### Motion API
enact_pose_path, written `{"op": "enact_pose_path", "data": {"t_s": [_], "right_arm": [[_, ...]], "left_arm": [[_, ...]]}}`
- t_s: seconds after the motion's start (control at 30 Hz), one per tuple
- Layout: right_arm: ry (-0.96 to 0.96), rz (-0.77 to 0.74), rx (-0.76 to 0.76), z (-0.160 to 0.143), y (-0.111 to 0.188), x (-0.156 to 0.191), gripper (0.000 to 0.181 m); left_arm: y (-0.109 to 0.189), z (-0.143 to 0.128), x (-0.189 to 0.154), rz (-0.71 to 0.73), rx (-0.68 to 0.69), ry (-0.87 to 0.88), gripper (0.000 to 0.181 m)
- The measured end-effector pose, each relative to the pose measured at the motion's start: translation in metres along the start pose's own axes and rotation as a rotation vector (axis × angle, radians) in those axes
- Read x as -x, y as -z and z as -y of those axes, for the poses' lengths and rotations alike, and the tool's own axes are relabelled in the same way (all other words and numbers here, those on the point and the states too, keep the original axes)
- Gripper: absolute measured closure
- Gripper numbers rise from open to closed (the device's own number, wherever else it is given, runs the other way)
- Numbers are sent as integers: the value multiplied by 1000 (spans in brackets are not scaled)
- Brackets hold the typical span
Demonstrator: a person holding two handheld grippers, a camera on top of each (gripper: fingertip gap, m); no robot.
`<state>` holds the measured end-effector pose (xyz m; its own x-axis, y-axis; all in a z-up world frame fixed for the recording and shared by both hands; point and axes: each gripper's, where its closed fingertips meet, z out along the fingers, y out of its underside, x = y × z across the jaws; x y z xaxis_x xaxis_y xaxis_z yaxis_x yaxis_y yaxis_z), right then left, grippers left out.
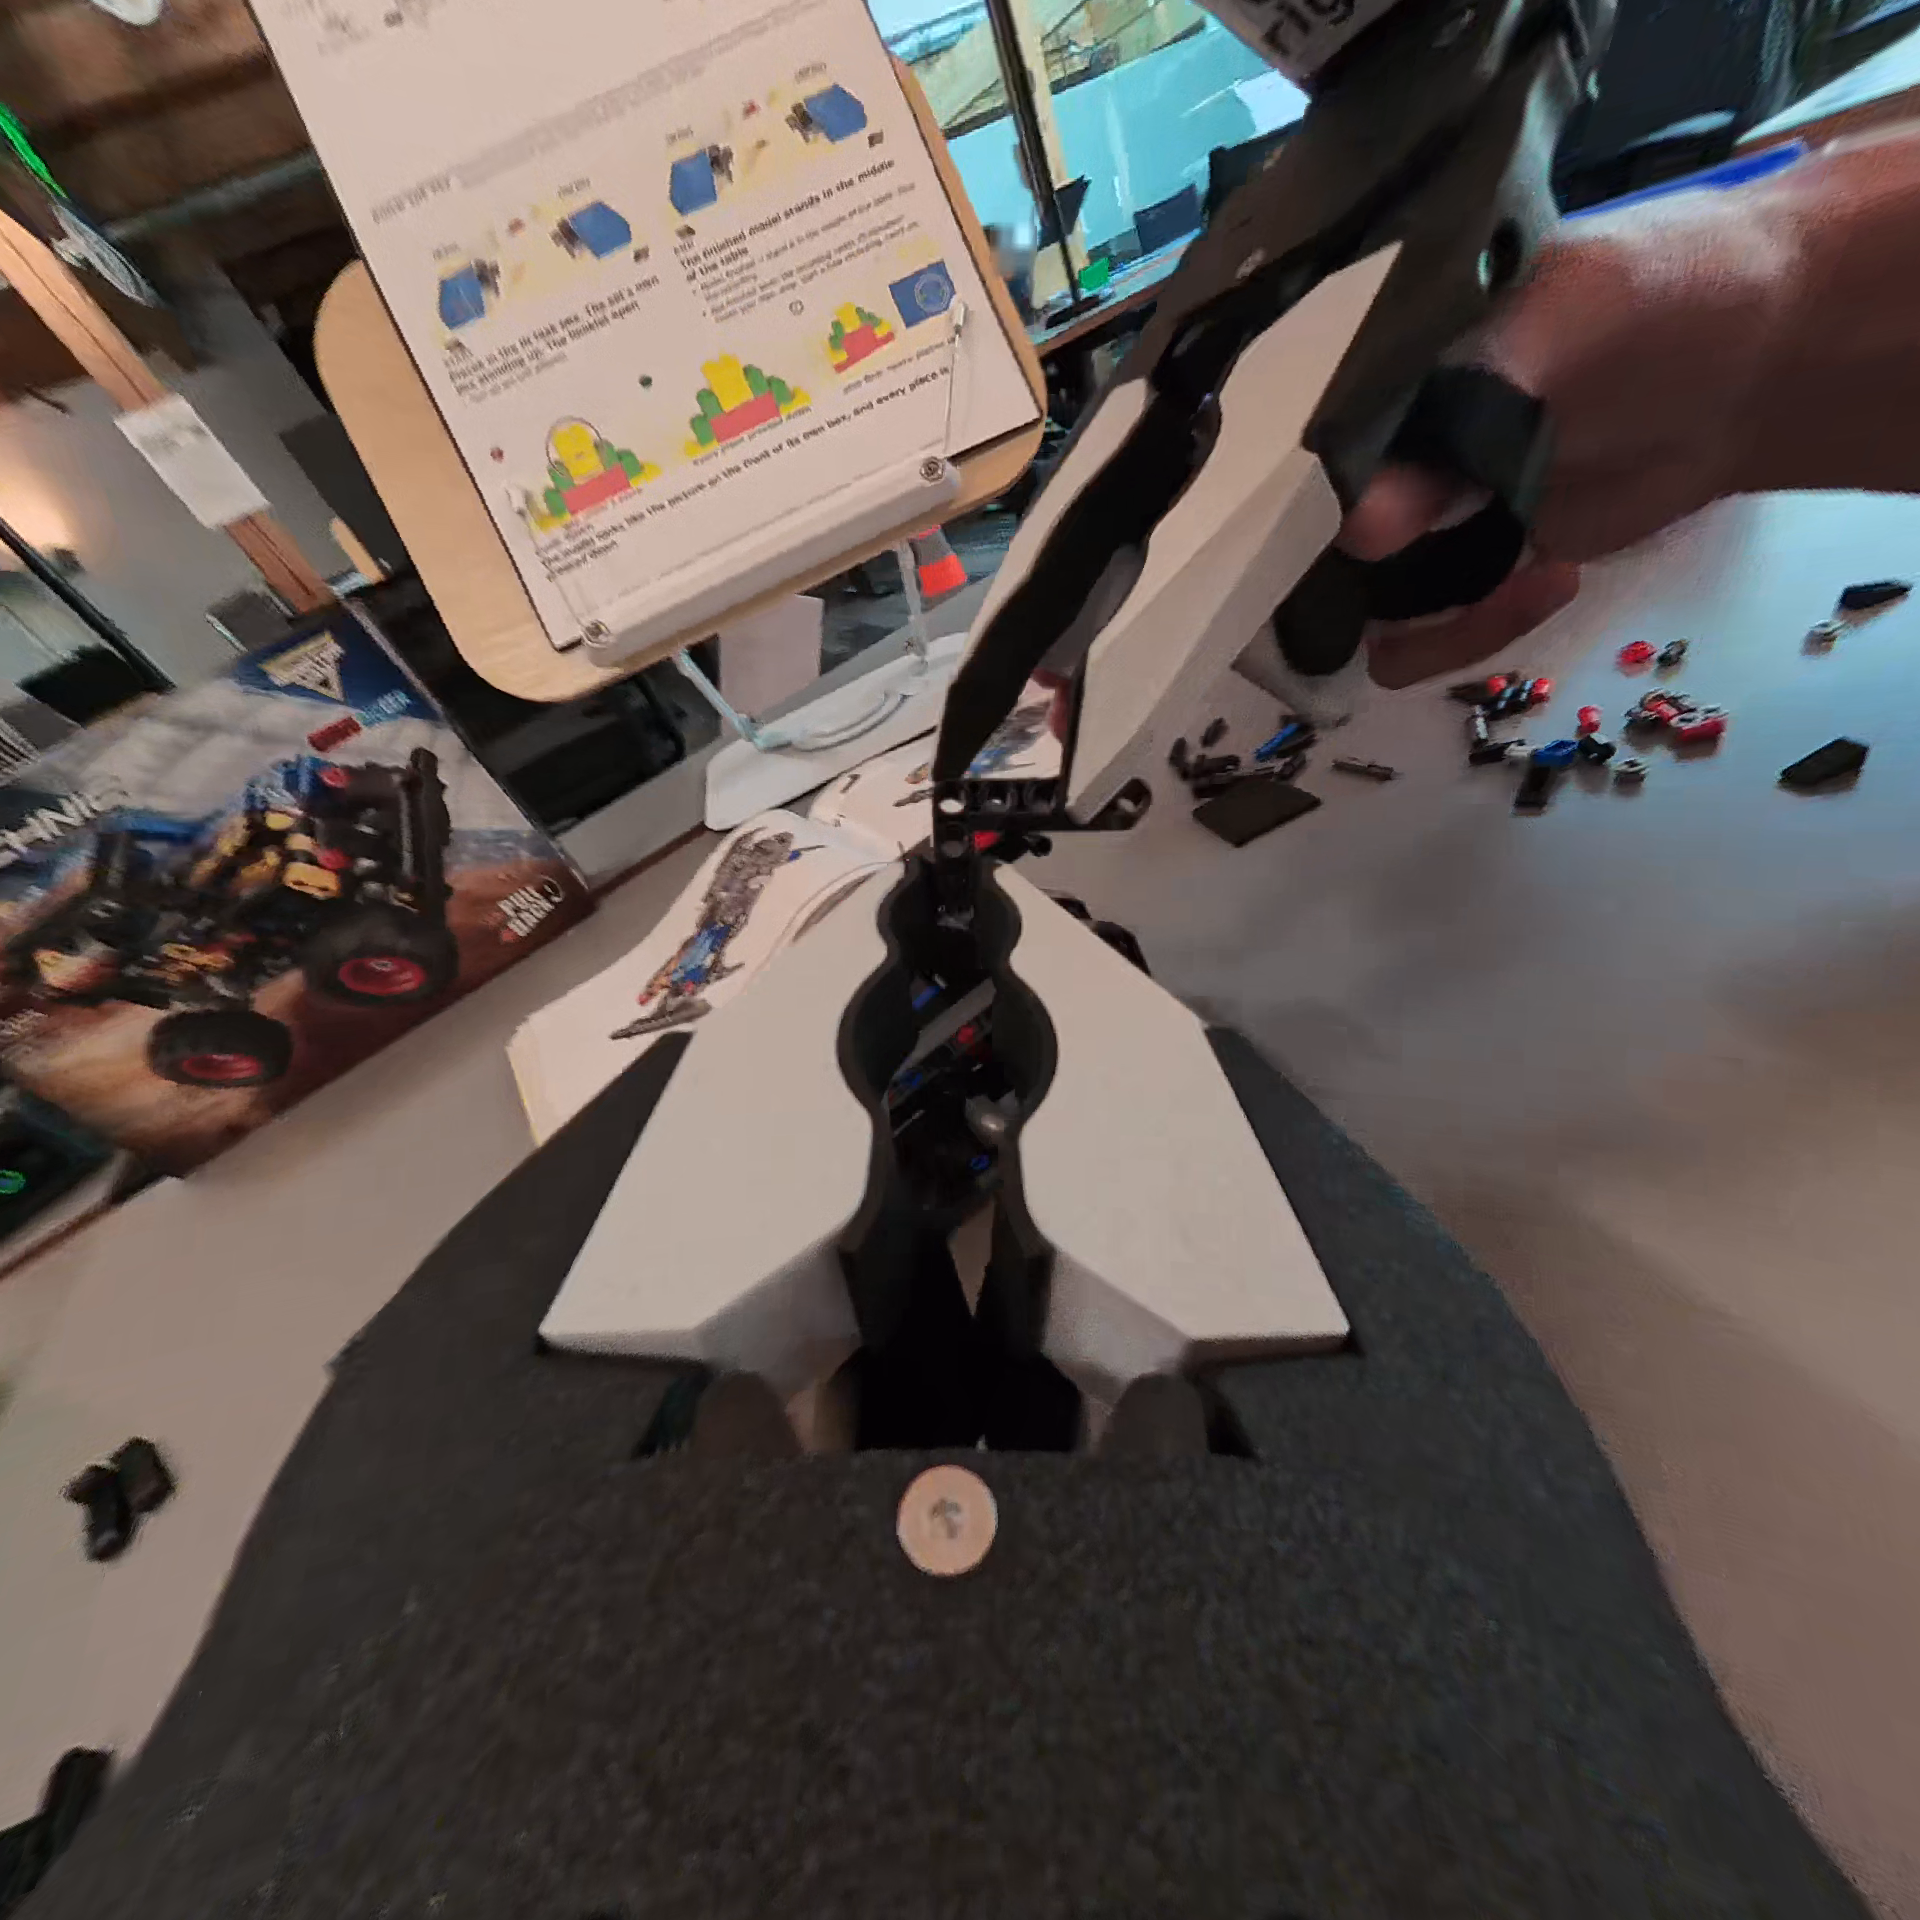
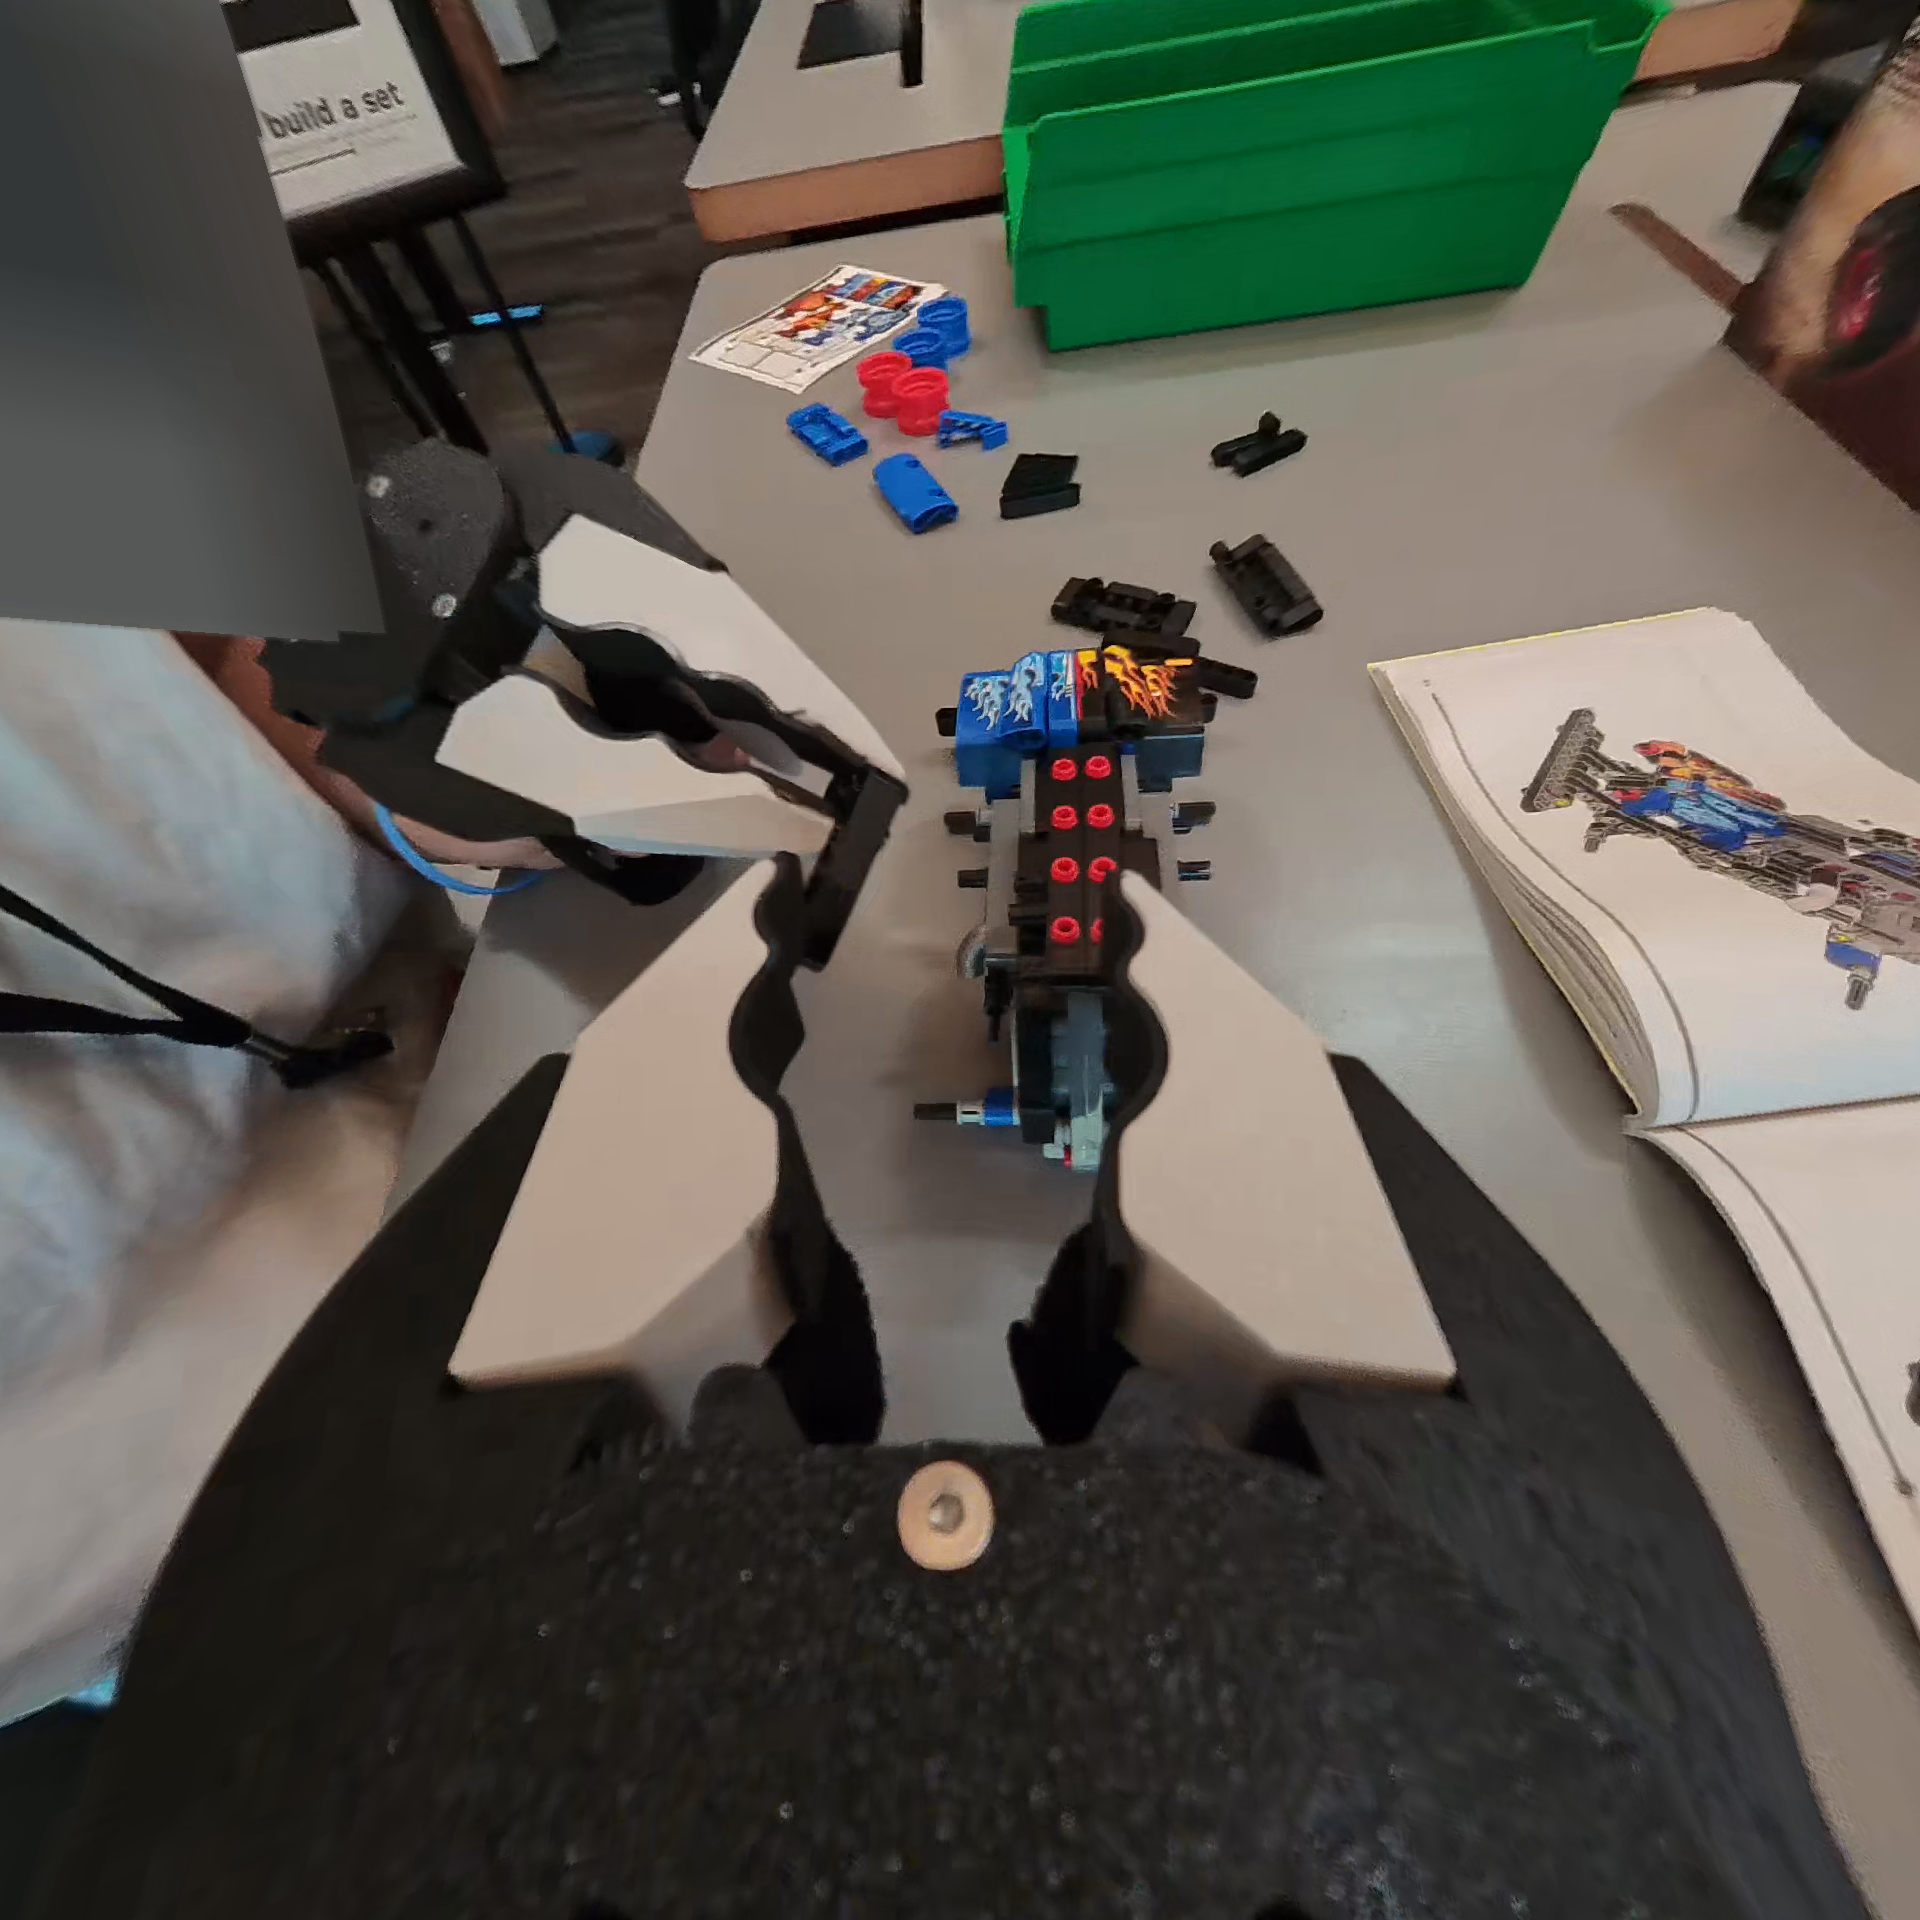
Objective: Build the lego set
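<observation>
My left gripper (image 1: 956,883) is shut on a black angled Technic beam (image 1: 997,800), gripped at its lower leg. It also shows in the right wrist view (image 2: 862,800), holding the beam (image 2: 847,873) just left of the model. The partly built truck chassis (image 2: 1070,821), black with red pins and a blue flame-stickered end, lies on the grey table. My right gripper (image 2: 951,894) is open above the model. Its left finger (image 2: 675,1091) is against the beam and its right finger (image 2: 1226,1091) is over the model's near end. In the left wrist view the right gripper (image 1: 1023,769) reaches down from the upper right.
An open instruction booklet (image 2: 1662,883) lies on the right and green bins (image 2: 1299,177) stand at the back. Blue, red and black loose parts (image 2: 914,395) and a sticker sheet (image 2: 821,322) lie beyond the model. The set's box (image 1: 239,883), an instruction stand (image 1: 675,312) and small pins (image 1: 1558,727) are on the table.
</observation>
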<state>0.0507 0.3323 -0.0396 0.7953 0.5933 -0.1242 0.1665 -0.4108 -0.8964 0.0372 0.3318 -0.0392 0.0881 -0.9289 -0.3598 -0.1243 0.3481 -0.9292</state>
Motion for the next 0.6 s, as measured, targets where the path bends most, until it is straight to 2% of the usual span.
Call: {"op": "enact_pose_path", "data": {"t_s": [0.07, 0.17, 0.23, 0.33, 0.37, 0.43, 0.5, 0.6], "right_arm": [[4, -5, 15, 3, 9, -3, 124], [-5, 81, -37, 14, 21, 21, 143], [-7, 88, -11, 7, 17, 30, 146], [-17, 99, -16, 5, 9, 38, 160], [-15, 79, -19, 4, 9, 36, 171], [1, 66, -18, 5, 10, 36, 174], [52, 31, 56, -3, 9, 32, 175], [200, -42, 196, -8, 8, 23, 175]], "left_arm": [[2, 2, 4, 60, 2, -85, 176], [6, 8, 7, 106, -20, -144, 176], [6, 10, 4, 93, -32, -144, 176], [6, 13, 0, 77, -45, -150, 176], [7, 14, -1, 81, -48, -160, 176], [7, 11, -3, 76, -27, -173, 176], [4, -2, -9, 5, 62, -167, 173], [10, -18, -19, -222, 174, -68, 153]]}}
